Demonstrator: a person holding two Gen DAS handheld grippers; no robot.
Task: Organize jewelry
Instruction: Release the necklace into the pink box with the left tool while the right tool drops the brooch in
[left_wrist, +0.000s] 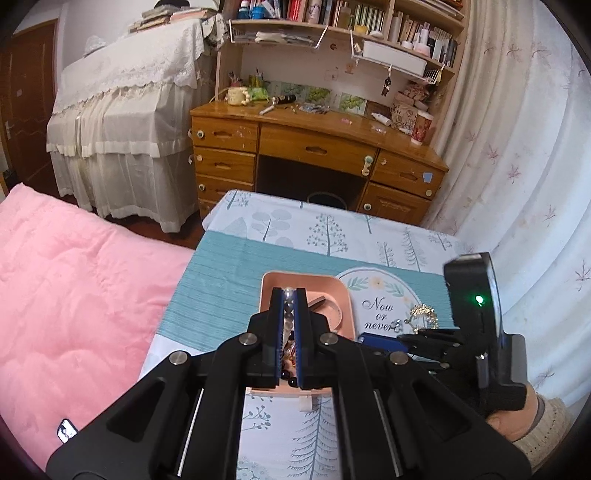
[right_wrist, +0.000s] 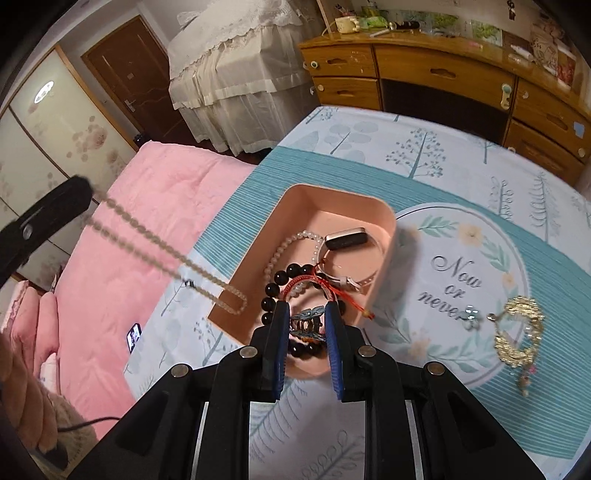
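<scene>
My left gripper (left_wrist: 289, 295) is tilted down over the pink tray (right_wrist: 386, 236), fingers clenched tight on a pale bead necklace (right_wrist: 162, 258). From the right wrist view you can see the strand hanging out of it in a long doubled loop, slanting down so the bottom end sits right at the tray's near-left rim. My right gripper (right_wrist: 306, 314) points steeply down over the near end of the tray, and its blue pads (right_wrist: 279, 332) are closed on a little silvery-blue butterfly hair clip (right_wrist: 308, 321), held just above the stuff below. Inside the tray, ahead of my right fingers: a black bead bracelet (right_wrist: 280, 284), a red cord bracelet (right_wrist: 325, 286), a clear bead bracelet (right_wrist: 291, 242), and a slim watch (right_wrist: 347, 240) with a pale strap toward the far end. Off to the right of my right fingers, out on the printed tablecloth (right_wrist: 461, 166), there's a gold hair ornament (right_wrist: 517, 332) and a small crystal flower piece (right_wrist: 471, 317), well apart from the tray. The pink quilt (right_wrist: 155, 206) is off to the left.
</scene>
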